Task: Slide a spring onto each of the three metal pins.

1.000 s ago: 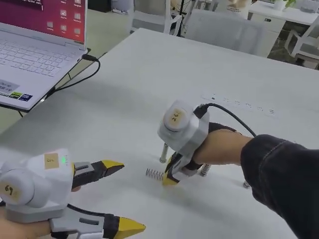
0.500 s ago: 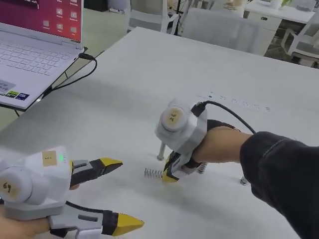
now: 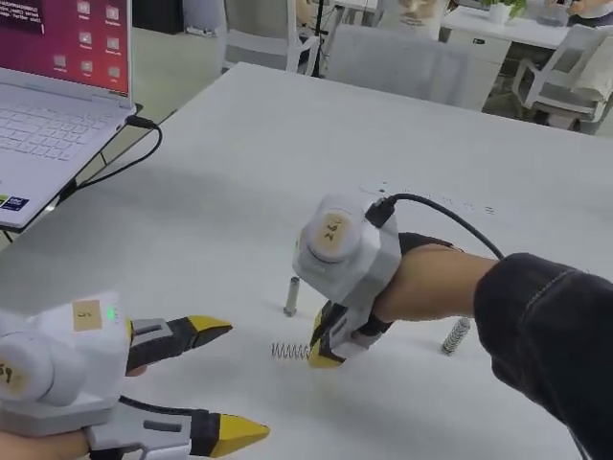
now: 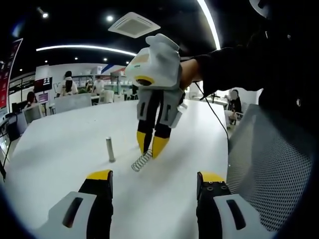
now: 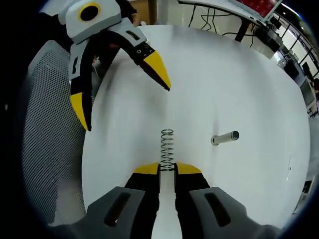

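Note:
My right gripper (image 3: 322, 353) (image 5: 167, 168) (image 4: 151, 145) points down at the white table, shut on one end of a small coil spring (image 3: 287, 351) (image 5: 167, 145) (image 4: 141, 161) whose free end sticks out to the left. A bare metal pin (image 3: 291, 296) (image 4: 109, 149) (image 5: 225, 138) stands upright just beyond it. A second pin with a spring around it (image 3: 455, 336) stands to the right of the hand. My left gripper (image 3: 227, 379) (image 4: 154, 175) (image 5: 122, 98) hovers open at the near left, with nothing between its yellow-tipped fingers.
An open laptop (image 3: 48, 105) sits at the far left with a black cable (image 3: 120, 163) trailing onto the white table (image 3: 287, 172). A black cable (image 3: 441, 216) runs from my right gripper. Chairs (image 3: 412, 62) stand beyond the far edge.
The head camera has tilted, shifting the scene. My right gripper stays shut on the spring, low beside the bare pin. The left gripper stays open at the near left.

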{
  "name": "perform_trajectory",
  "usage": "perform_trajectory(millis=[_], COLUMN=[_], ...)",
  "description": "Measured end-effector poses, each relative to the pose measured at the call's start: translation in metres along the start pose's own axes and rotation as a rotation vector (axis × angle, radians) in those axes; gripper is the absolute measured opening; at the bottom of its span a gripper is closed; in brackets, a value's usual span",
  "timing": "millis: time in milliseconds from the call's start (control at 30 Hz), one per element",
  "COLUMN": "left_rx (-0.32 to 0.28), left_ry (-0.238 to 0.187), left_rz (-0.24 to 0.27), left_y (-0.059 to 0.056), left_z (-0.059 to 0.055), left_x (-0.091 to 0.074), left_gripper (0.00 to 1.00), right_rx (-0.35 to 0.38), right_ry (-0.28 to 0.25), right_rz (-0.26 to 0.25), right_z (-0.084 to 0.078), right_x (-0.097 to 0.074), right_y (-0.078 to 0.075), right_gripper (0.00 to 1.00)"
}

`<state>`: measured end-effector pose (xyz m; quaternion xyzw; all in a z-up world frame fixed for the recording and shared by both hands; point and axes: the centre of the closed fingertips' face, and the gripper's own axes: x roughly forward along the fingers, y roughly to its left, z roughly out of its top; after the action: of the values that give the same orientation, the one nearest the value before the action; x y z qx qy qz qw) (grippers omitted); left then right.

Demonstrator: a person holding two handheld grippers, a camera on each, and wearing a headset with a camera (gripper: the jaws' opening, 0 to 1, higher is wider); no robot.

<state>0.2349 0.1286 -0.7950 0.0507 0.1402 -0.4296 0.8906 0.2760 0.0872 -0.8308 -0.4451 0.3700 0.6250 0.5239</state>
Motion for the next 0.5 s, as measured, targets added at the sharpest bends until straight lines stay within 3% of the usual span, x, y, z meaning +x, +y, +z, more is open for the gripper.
perform_trajectory(millis=[233,500], left_rx=[0.015,0.029], left_ry=[-0.005,-0.018], left_rz=[-0.028,-0.061], left_y=[-0.007,-0.015], left_z=[0.004,0.010], left_x=[0.003,0.005], left_gripper=[0.55,0.43], right_rx=[-0.019,-0.071], right_ry=[0.002,-0.012], right_rz=[0.024,0.037], right_z=[-0.003,0.004], right_x=[-0.008,-0.018], right_y=[0.013,0.029], right_gripper=[0.08,0.08])
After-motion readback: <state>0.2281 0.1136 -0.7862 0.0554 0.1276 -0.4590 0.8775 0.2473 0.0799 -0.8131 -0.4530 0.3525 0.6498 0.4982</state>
